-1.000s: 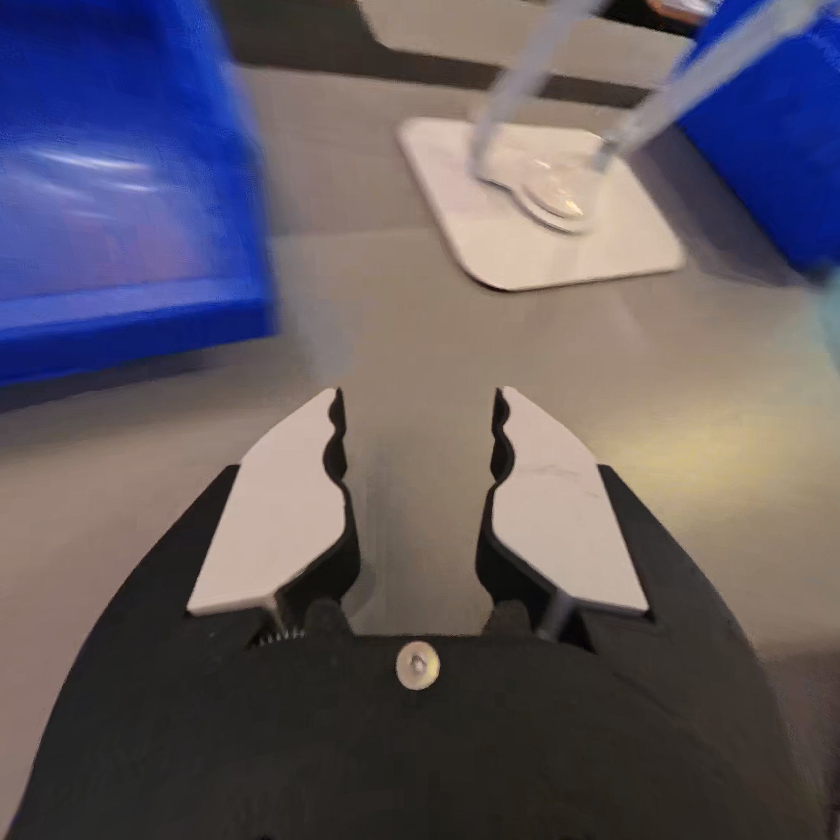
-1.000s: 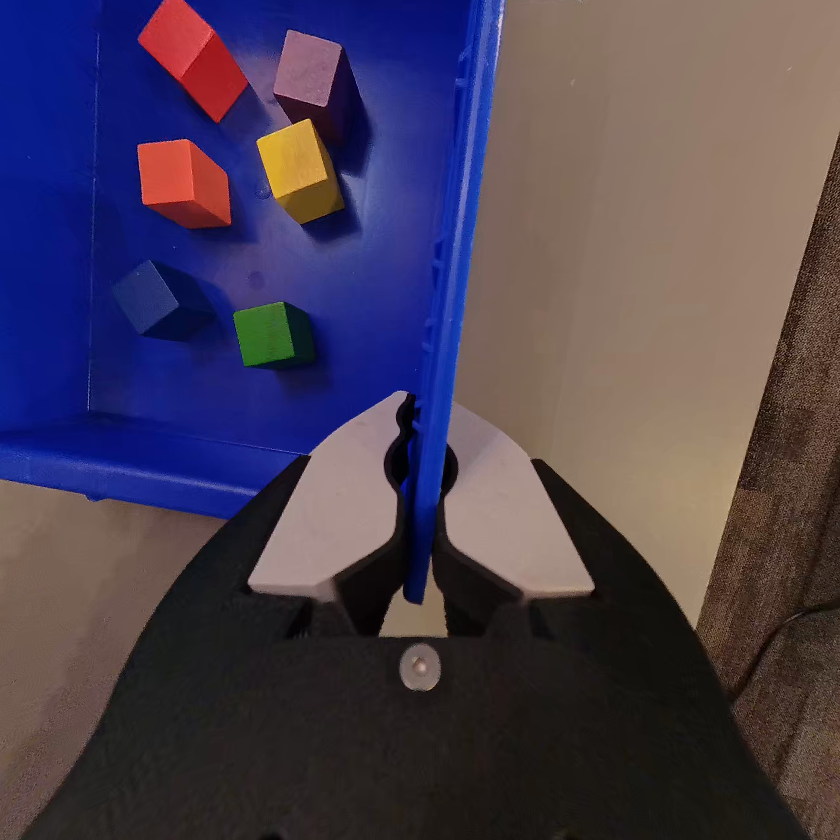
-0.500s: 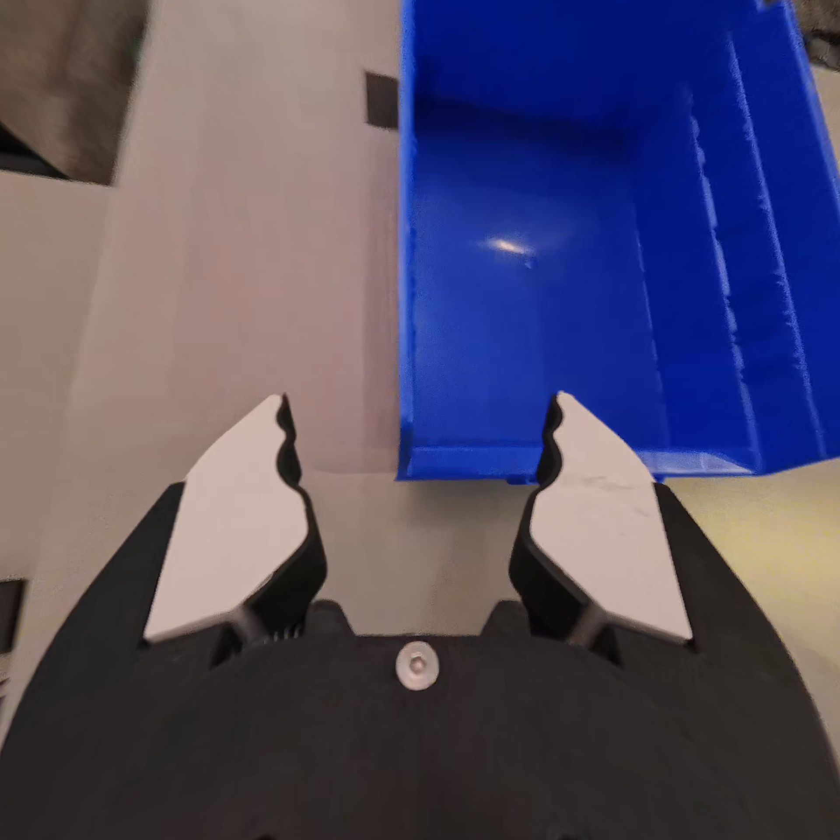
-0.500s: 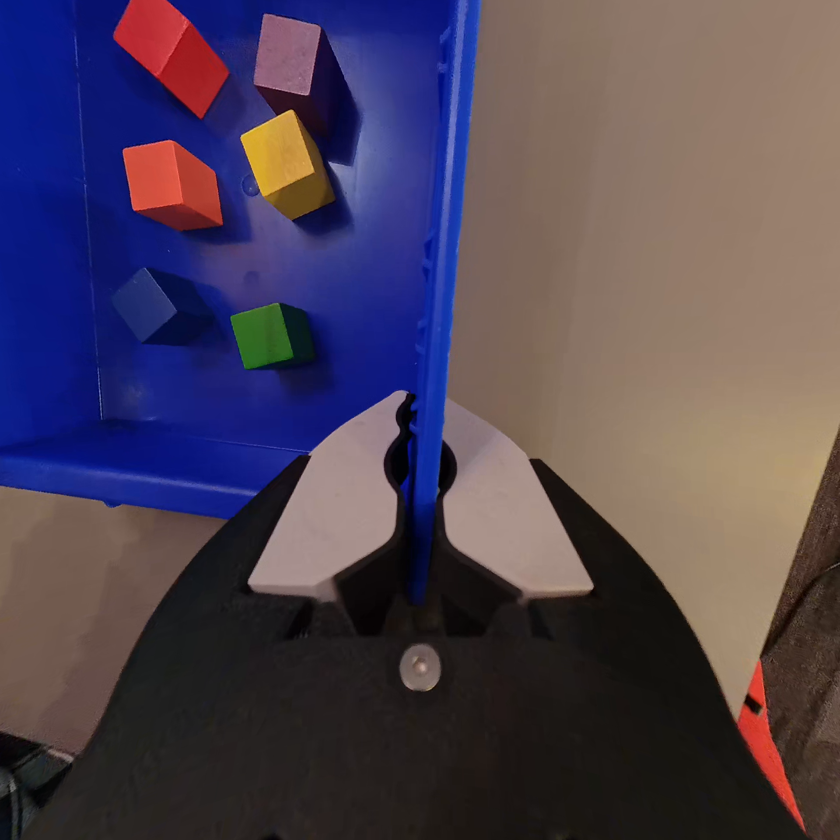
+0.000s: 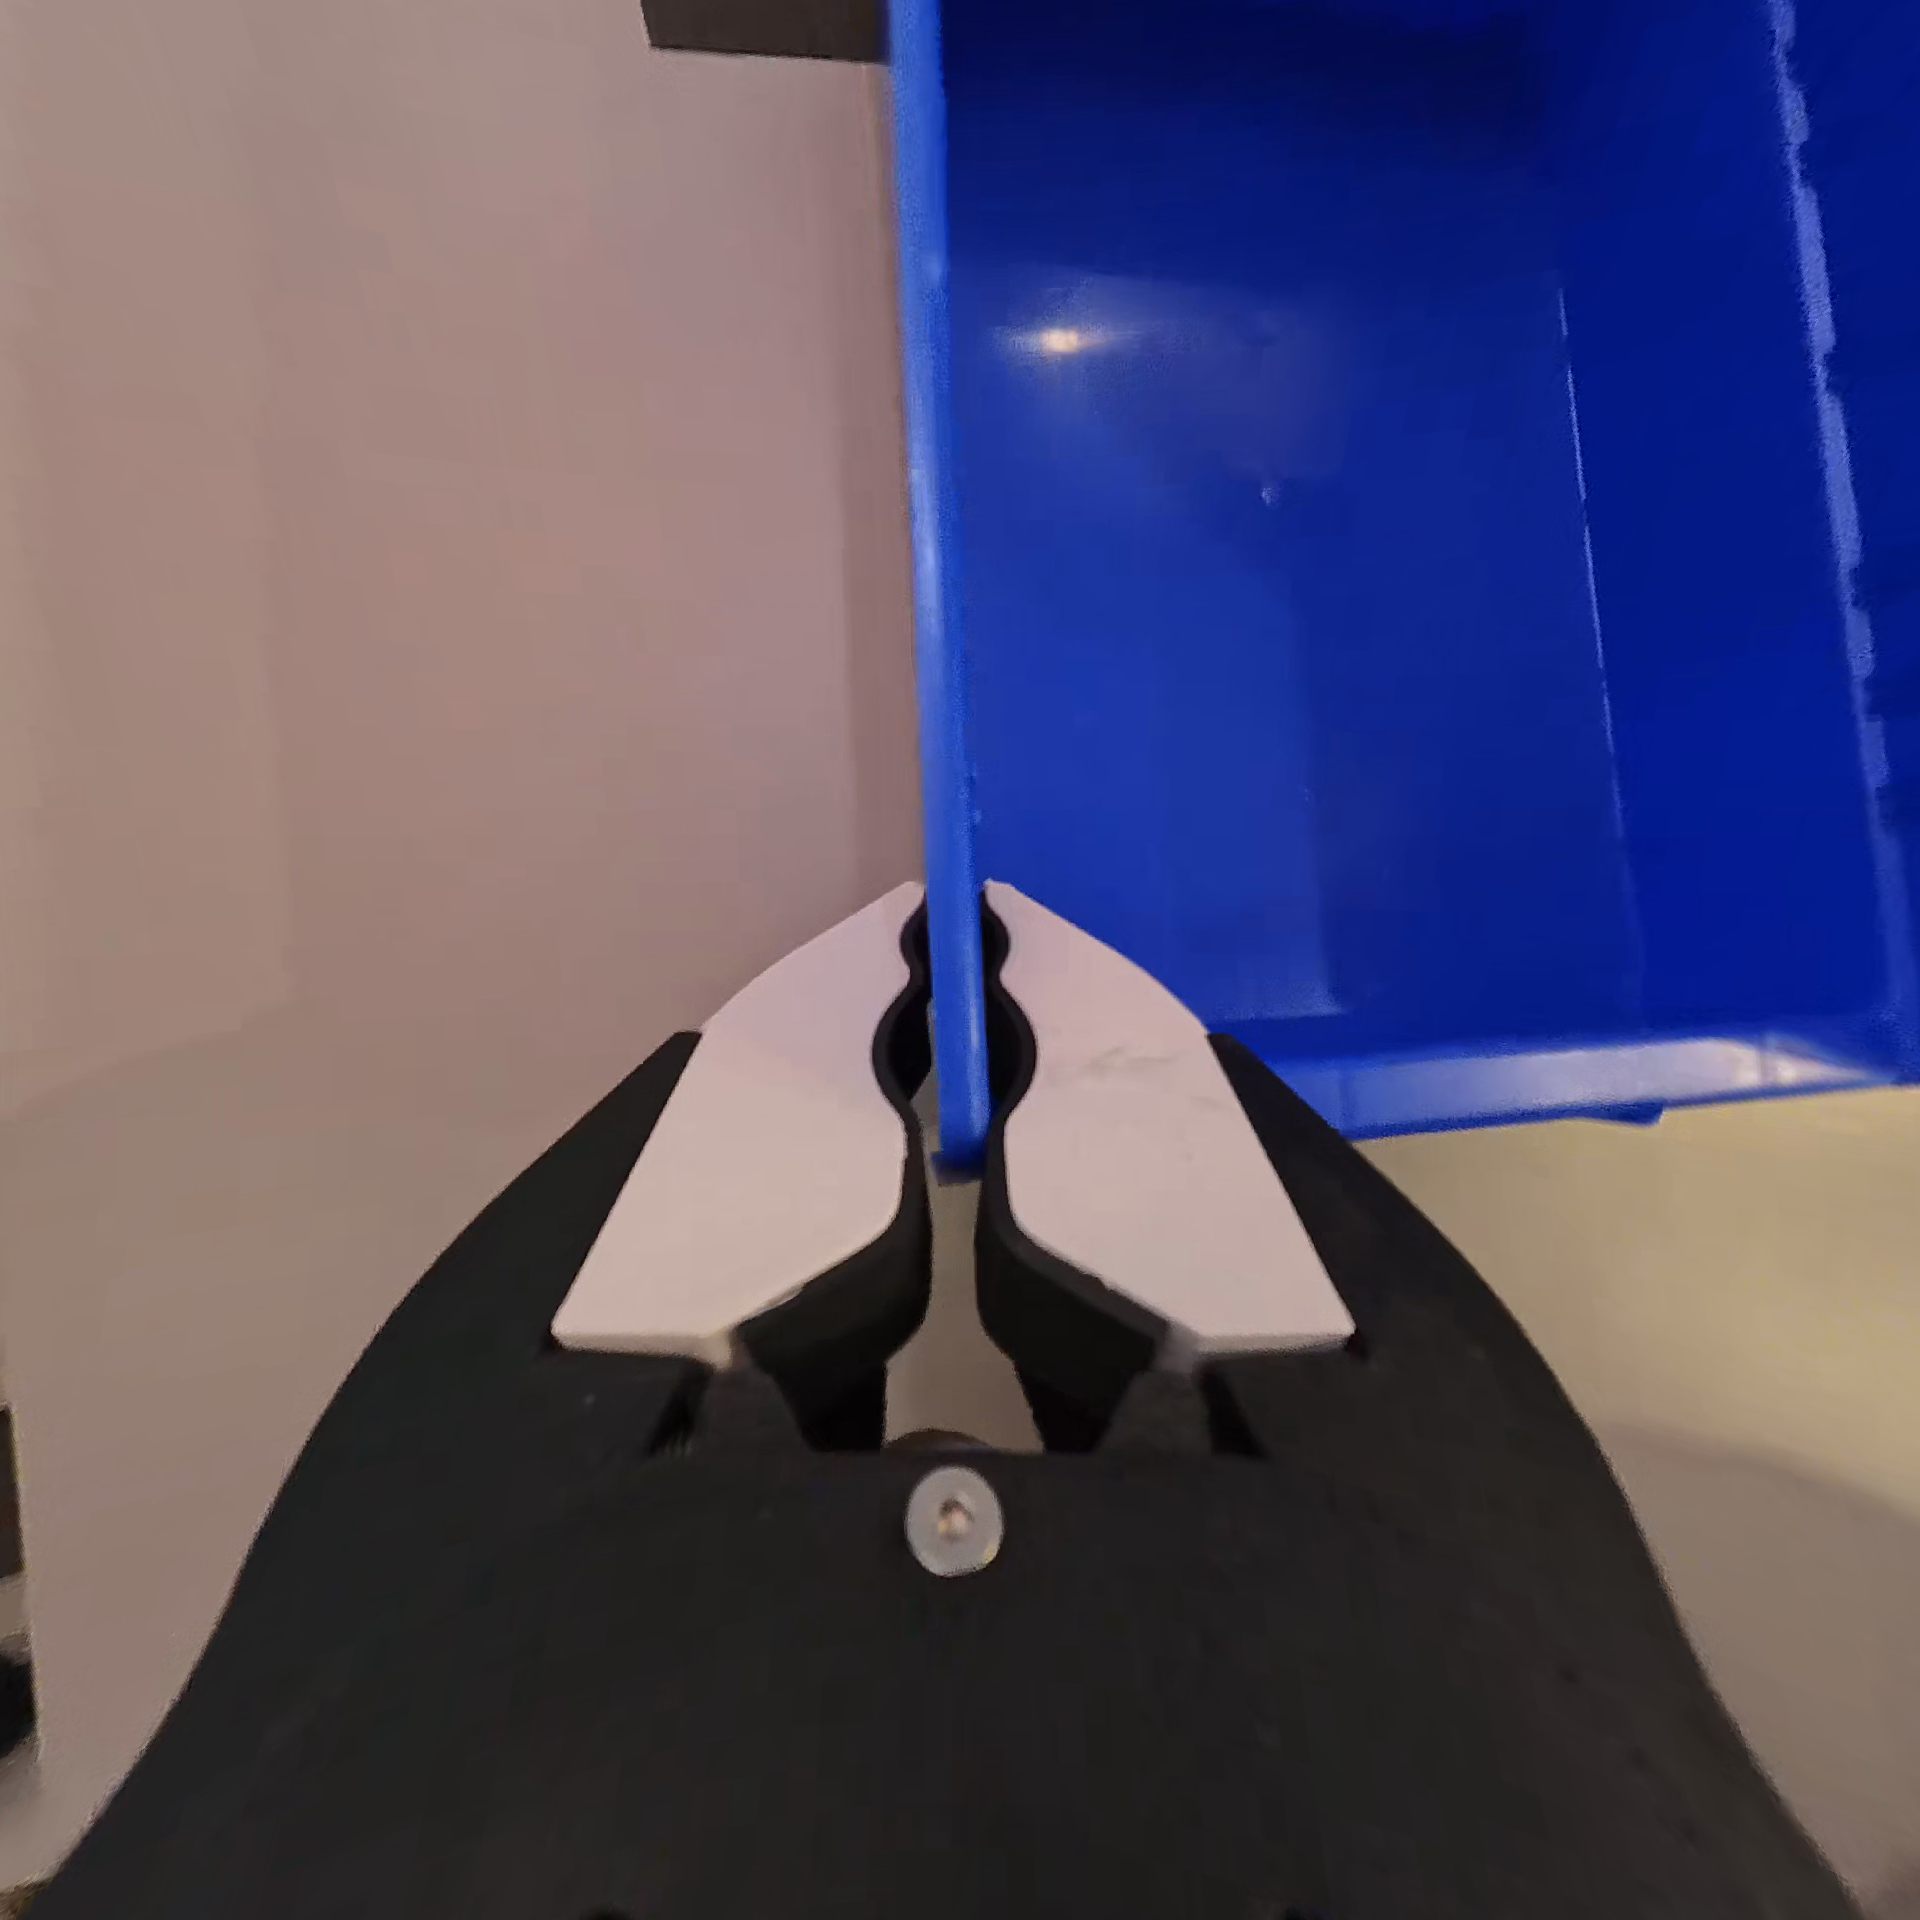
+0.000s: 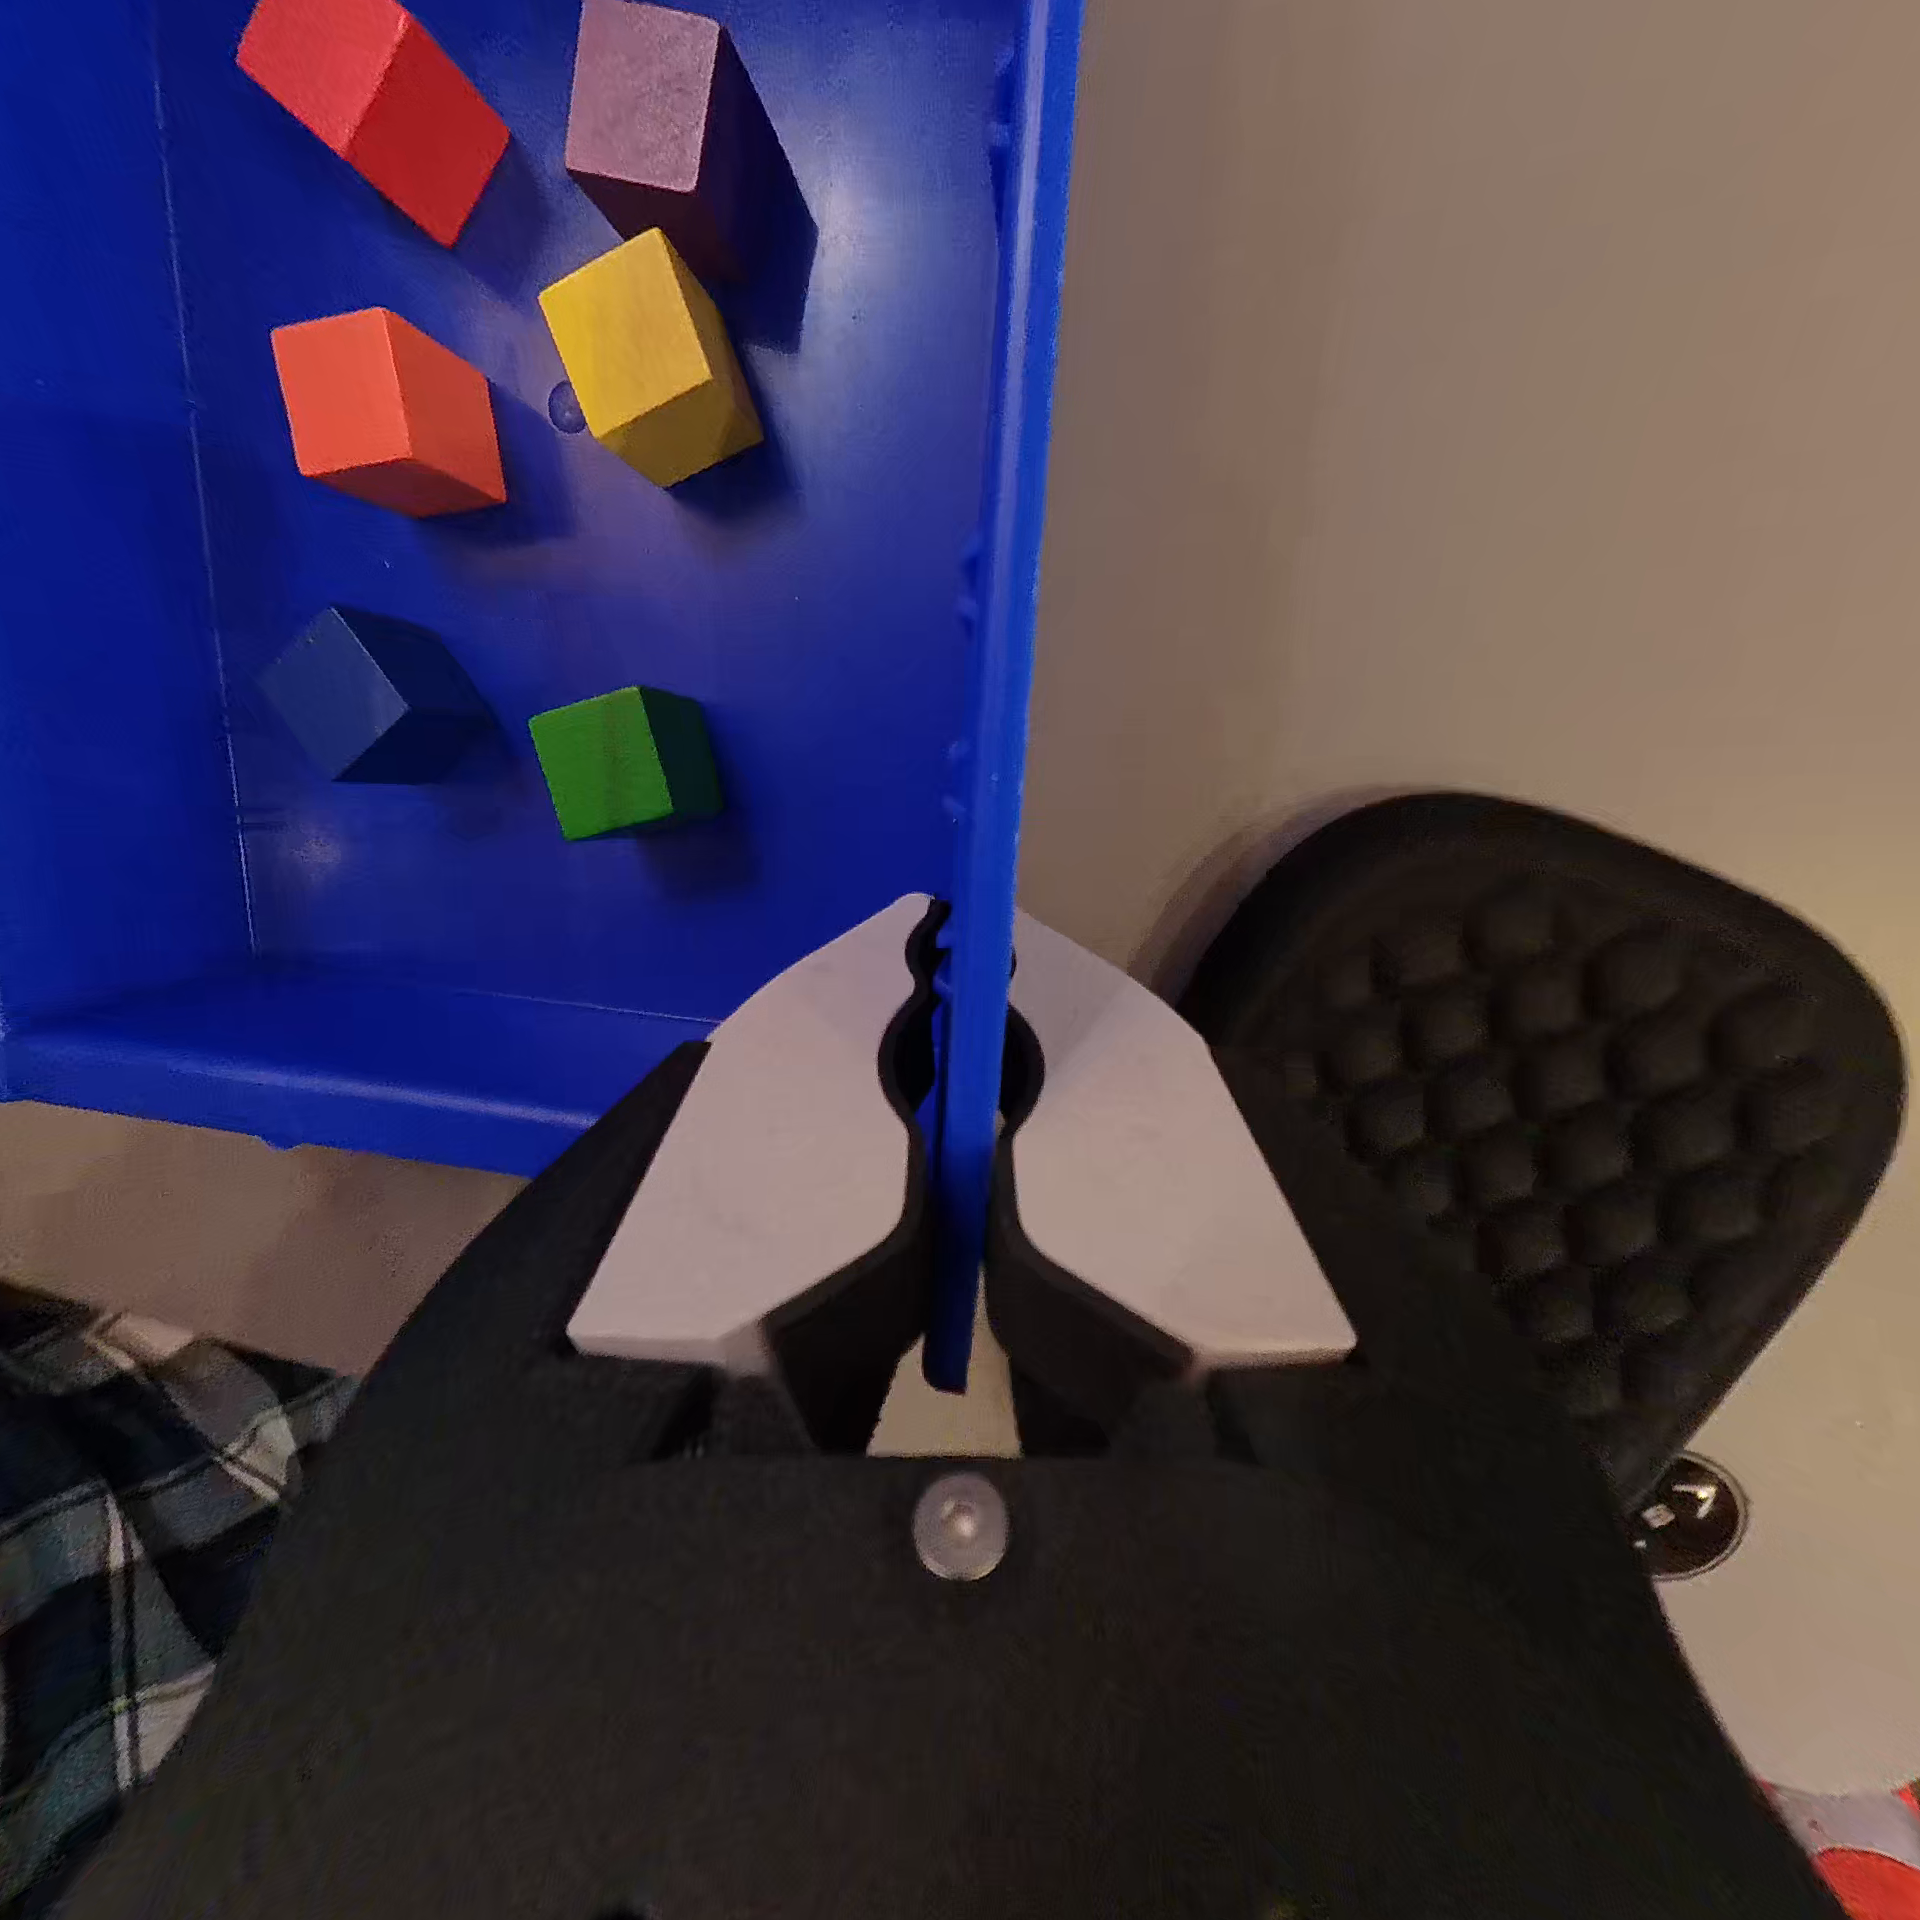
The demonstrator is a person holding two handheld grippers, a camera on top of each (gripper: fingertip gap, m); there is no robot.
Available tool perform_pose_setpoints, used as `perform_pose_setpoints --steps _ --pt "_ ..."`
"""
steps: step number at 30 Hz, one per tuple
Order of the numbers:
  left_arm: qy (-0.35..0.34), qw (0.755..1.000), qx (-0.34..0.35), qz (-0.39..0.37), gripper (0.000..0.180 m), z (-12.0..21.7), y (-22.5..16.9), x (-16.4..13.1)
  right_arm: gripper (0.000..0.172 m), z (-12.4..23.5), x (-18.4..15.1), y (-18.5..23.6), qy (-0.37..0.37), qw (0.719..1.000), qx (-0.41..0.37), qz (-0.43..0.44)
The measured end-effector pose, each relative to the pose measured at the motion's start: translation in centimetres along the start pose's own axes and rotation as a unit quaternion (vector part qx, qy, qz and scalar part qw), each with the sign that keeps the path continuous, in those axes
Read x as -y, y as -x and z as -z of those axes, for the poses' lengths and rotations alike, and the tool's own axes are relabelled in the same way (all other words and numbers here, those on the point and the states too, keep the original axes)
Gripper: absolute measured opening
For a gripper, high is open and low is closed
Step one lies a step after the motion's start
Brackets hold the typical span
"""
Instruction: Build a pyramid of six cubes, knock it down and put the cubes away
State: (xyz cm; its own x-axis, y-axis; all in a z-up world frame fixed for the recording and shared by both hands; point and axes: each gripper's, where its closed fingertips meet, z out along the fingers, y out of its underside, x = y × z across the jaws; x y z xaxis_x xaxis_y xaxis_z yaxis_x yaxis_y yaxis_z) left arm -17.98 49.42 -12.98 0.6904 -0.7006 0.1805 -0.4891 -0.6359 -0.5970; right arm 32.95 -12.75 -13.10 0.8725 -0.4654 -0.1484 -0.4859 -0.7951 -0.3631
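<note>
In the left wrist view an empty blue bin (image 5: 1299, 623) fills the upper right of the frame, its long axis running from the lower centre up to the top edge, its open side facing the camera and its near short wall low across the right. Its left side wall stands as a thin upright strip in the middle of the frame, and the left gripper (image 5: 954, 904) is clamped on that wall near the bin's near corner, a pale finger pressed to either face. A pale table (image 5: 416, 520) takes the left half of this view. In the right wrist view a second blue bin (image 6: 416, 1049) occupies the upper left, again with its long axis running bottom to top of the frame and its near wall crossing the lower left. The right gripper (image 6: 971, 914) pinches this bin's right side wall at centre frame, one finger inside the bin and one outside, with the wall running deep between them. A black dimpled cushion-like object (image 6: 1558, 1091) sits at right, and plaid cloth (image 6: 94, 1507) shows at lower left. All six cubes lie loose and apart on this bin's floor, each turned at its own angle: a red cube (image 6: 374, 114) at upper left, a purple cube (image 6: 655, 104) beside it at top centre, a yellow cube (image 6: 644, 353) just below the purple, an orange cube (image 6: 390, 410) at left, a dark blue cube (image 6: 358, 691) lower left, and a green cube (image 6: 623, 758) nearest the fingers.
</note>
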Motion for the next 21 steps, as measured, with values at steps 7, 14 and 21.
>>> perform_pose_setpoints --steps 7,14,21 --pt "-0.040 0.999 0.017 -0.002 0.003 4.1 0.9 -1.7 0.006 0.4 -2.7 4.2 0.014 0.993 0.038 0.108" --pt "-0.085 0.996 0.041 0.001 0.005 10.4 2.4 -3.4 0.006 -1.0 -1.4 9.9 0.040 0.971 0.096 0.214" --pt "-0.124 0.990 0.070 0.023 0.005 15.6 3.6 -5.2 0.006 -3.8 2.5 17.1 0.056 0.946 0.134 0.291"
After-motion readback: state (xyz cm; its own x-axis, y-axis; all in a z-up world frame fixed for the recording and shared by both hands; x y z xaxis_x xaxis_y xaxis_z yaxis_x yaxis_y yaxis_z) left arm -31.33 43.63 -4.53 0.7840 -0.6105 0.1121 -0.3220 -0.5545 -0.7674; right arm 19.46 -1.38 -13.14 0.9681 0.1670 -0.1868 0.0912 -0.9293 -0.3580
